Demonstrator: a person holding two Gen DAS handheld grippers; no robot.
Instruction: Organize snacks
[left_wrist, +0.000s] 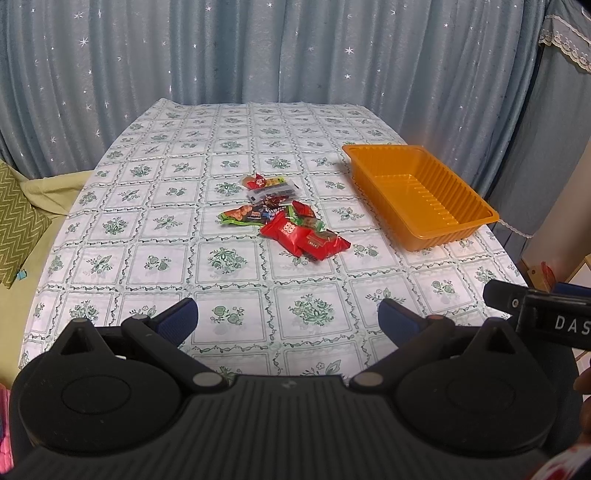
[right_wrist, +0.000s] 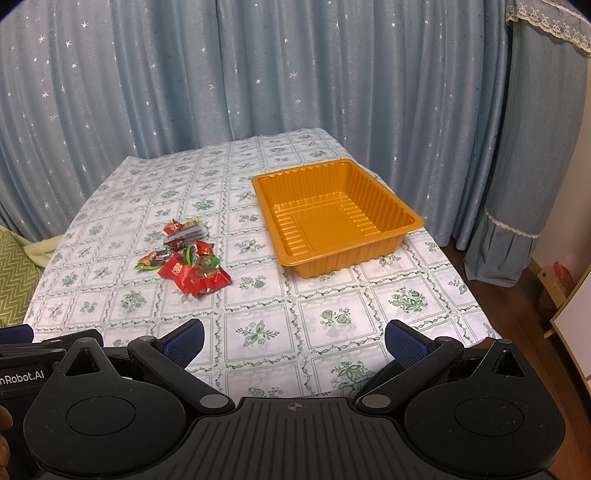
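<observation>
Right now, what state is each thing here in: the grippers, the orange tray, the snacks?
Left gripper: open, holding nothing.
Right gripper: open, holding nothing.
Orange tray: upright on the table, nothing inside.
Snack packets: wrapped, heaped loosely on the tablecloth, apart from the tray.

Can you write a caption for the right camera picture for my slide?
Open right gripper waits over the flowery tablecloth, snack pile beside an empty orange tray.

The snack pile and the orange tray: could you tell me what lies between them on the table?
Nothing but bare floral tablecloth lies between the snack pile and the orange tray; the right wrist view shows that gap most plainly.
</observation>
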